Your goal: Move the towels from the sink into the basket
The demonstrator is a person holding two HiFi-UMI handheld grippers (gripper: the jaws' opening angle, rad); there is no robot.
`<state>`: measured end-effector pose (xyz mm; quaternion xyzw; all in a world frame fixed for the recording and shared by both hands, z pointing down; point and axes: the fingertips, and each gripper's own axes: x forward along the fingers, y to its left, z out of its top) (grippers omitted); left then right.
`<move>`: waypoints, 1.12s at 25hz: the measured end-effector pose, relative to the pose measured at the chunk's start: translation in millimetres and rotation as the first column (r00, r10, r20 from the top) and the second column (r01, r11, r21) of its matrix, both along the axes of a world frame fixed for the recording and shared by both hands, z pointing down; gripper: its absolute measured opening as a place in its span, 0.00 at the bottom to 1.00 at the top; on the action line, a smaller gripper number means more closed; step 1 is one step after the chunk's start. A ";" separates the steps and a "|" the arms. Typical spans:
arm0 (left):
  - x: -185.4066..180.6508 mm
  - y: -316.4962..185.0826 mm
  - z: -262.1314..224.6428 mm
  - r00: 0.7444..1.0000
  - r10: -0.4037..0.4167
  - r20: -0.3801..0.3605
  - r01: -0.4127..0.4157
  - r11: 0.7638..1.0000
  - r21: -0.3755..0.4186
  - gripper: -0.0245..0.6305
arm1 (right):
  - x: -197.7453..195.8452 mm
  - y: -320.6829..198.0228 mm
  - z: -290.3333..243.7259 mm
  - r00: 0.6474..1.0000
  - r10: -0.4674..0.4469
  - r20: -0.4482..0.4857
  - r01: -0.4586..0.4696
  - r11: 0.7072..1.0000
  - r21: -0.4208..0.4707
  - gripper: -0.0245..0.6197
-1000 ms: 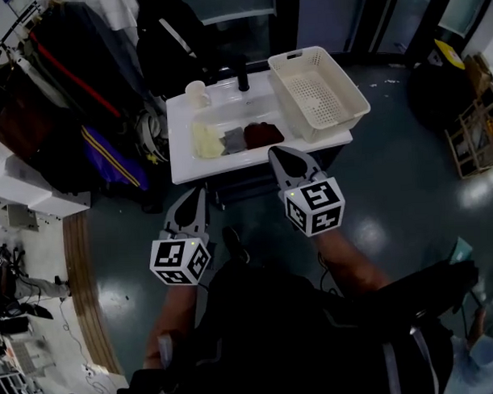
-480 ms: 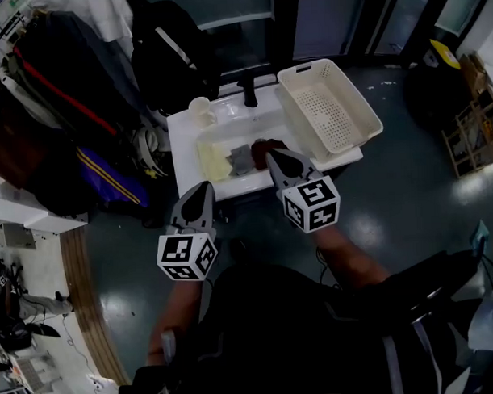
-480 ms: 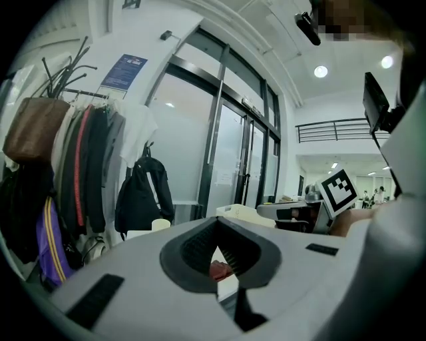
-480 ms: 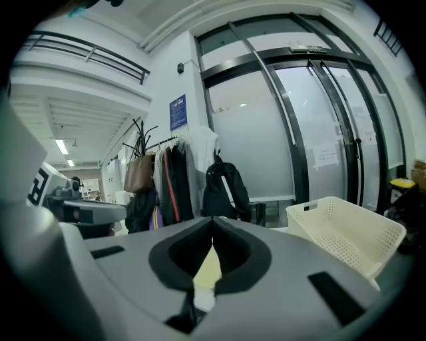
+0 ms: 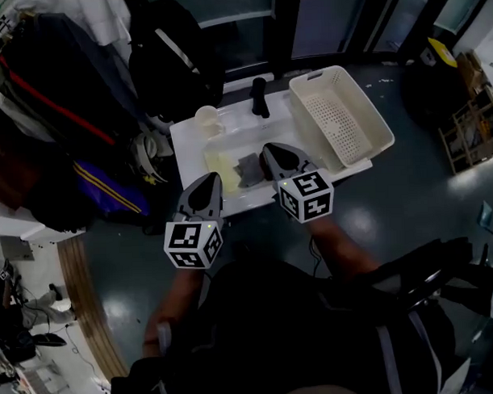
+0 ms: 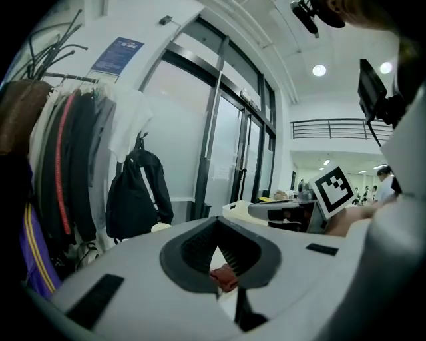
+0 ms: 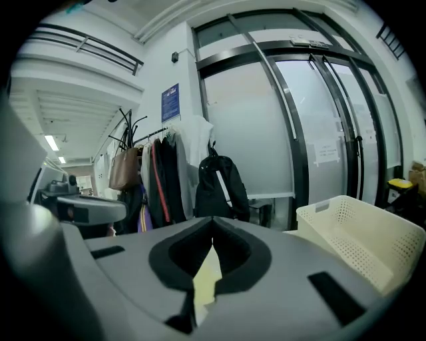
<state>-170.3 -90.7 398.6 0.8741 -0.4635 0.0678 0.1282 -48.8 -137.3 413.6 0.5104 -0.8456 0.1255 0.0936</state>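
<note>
A white sink (image 5: 189, 139) holds a pale yellow towel (image 5: 220, 163) and a grey towel (image 5: 248, 169). A dark red towel (image 6: 224, 278) shows only through the gap under the left gripper's jaws. The cream perforated basket (image 5: 340, 116) (image 7: 359, 246) stands empty on the sink's right side. My right gripper (image 5: 271, 149) (image 7: 212, 223) hovers over the sink's front right, shut and empty, and covers that corner; the yellow towel (image 7: 208, 280) lies ahead of it. My left gripper (image 5: 207, 184) (image 6: 216, 226) is at the sink's front edge, shut, holding nothing.
A cream cup (image 5: 207, 117) and a black faucet (image 5: 260, 95) stand at the sink's back. A black backpack (image 5: 173, 53) hangs behind it, and a rack of dark clothes (image 5: 57, 102) fills the left. Glass doors are beyond. Dark glossy floor surrounds the stand.
Both grippers have moved forward to the sink. The right gripper now hangs over its front and hides the dark red towel. Both stay shut.
</note>
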 end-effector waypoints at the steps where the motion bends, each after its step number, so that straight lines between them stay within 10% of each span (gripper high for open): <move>1: -2.1 -7.5 -0.2 1.000 0.006 0.001 -0.006 1.000 0.005 0.05 | -2.8 -6.4 2.7 1.000 0.001 -0.003 -0.001 1.000 -0.004 0.05; 11: -4.9 -53.0 14.4 0.997 0.075 0.022 -0.075 0.997 -0.018 0.05 | 5.1 -46.0 39.1 0.996 0.086 -0.011 -0.087 0.994 -0.069 0.05; 28: 25.1 -101.5 84.1 0.996 -0.004 0.091 0.019 0.987 -0.161 0.05 | 52.3 -97.6 135.2 0.982 -0.030 -0.187 -0.014 0.973 -0.229 0.05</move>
